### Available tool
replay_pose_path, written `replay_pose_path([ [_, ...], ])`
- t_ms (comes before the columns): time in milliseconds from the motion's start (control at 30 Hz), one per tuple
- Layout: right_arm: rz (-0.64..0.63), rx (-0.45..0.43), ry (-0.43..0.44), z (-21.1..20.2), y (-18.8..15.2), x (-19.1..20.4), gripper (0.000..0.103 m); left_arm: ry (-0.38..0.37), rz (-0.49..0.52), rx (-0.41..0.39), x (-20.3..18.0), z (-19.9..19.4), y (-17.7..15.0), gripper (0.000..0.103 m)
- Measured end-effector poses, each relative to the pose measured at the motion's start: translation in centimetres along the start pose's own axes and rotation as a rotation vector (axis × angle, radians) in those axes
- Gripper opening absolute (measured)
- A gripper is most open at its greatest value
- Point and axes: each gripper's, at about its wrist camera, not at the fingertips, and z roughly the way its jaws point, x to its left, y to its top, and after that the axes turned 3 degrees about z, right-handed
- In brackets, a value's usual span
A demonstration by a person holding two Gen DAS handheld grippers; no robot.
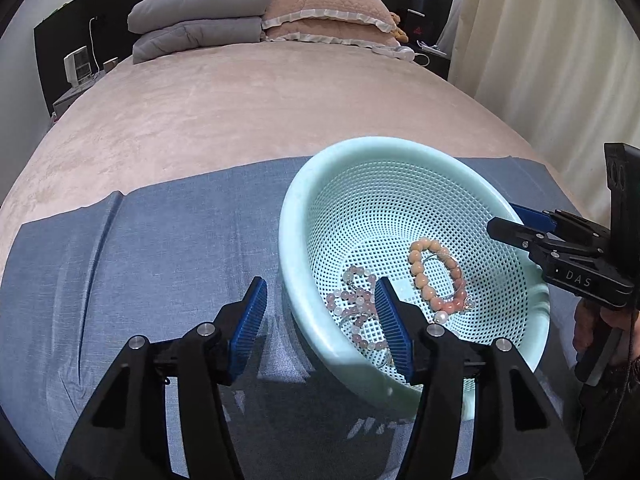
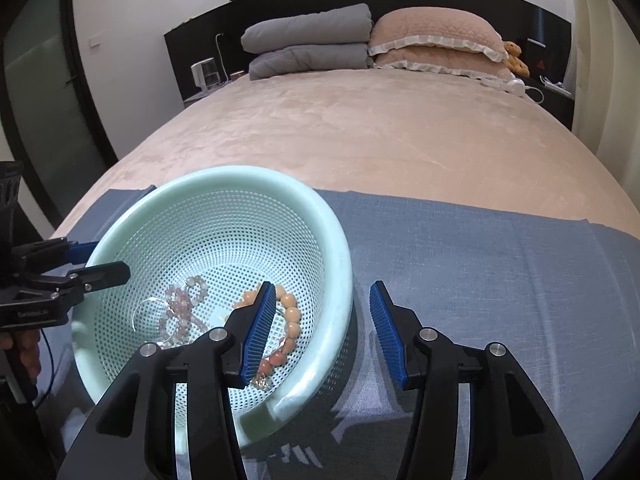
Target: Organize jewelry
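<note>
A mint green perforated basket [image 1: 320,184] [image 2: 344,240] sits on a blue cloth [image 1: 160,248] [image 2: 500,260] on the bed. In it lie a peach bead bracelet [image 1: 420,270] [image 2: 294,312], a pale pink bead bracelet [image 1: 356,300] [image 2: 180,304] and a thin silver ring-like piece [image 2: 140,308]. My left gripper [image 1: 322,296] is open, its jaws straddling the basket's left rim. My right gripper [image 2: 323,300] is open, straddling the right rim. Each gripper shows at the other view's edge [image 1: 520,220] [image 2: 100,264].
The bed has a pink plush cover [image 1: 260,112] [image 2: 360,128]. Folded grey quilts [image 1: 200,16] [image 2: 308,40] and pink pillows [image 1: 328,12] [image 2: 436,40] lie at the headboard. Nightstands flank the bed; a curtain [image 1: 540,40] hangs at right.
</note>
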Motion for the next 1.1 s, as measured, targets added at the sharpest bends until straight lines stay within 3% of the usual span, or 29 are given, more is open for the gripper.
replay_pose_path([
  [133,0.021,0.013,0.01,0.3,-0.4,-0.3,0.046,-0.006,0.011,0.006,-0.5,0.5,-0.2,0.057],
  [200,0.037,0.018,0.019,0.4,-0.6,-0.5,0.039,-0.017,0.015,0.007,-0.8,0.6,-0.3,0.057],
  [267,0.045,0.03,0.035,0.4,-0.7,-0.4,0.025,-0.021,0.023,0.008,-1.1,0.6,-0.4,0.057],
  [467,0.046,0.043,0.015,-0.2,-1.0,0.2,0.024,-0.018,0.04,0.015,-1.9,0.4,-0.6,0.057],
  [600,0.066,0.035,0.008,-1.3,-1.5,-0.1,0.022,-0.03,0.034,0.027,-2.0,-0.1,-1.1,0.046],
  [700,0.066,0.03,0.008,-2.5,-2.0,0.1,0.022,-0.031,0.039,0.032,-2.5,-0.9,-1.6,0.045],
  [1100,0.051,0.022,-0.01,-9.4,-6.5,2.5,0.022,-0.033,0.055,0.001,-5.4,-7.8,-6.2,0.045],
])
